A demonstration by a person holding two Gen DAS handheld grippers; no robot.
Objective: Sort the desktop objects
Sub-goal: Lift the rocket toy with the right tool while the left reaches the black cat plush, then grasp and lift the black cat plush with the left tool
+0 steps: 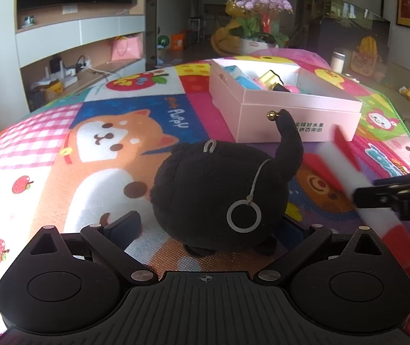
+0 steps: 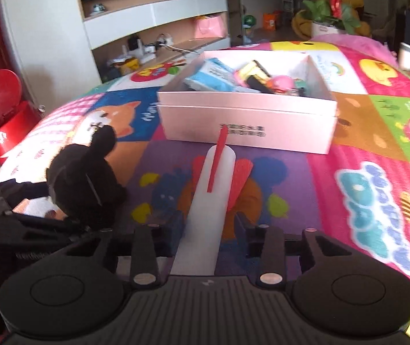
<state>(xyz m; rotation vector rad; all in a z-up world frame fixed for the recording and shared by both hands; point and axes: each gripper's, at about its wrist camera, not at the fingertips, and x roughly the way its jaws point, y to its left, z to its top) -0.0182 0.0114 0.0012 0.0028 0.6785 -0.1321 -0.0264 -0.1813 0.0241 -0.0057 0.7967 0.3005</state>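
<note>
A black plush cat with a white ring and a gold bell on its tail sits between the fingers of my left gripper, which stands open around it. It also shows at the left of the right wrist view. My right gripper is shut on a white tube with a red clip, held above the mat and pointing at the pink box. The tube and right gripper show at the right of the left wrist view. The box holds several small items.
A colourful cartoon mat covers the table. A flower pot stands beyond the box. A red bin stands on the floor at the left. A white cup is at the table's far right.
</note>
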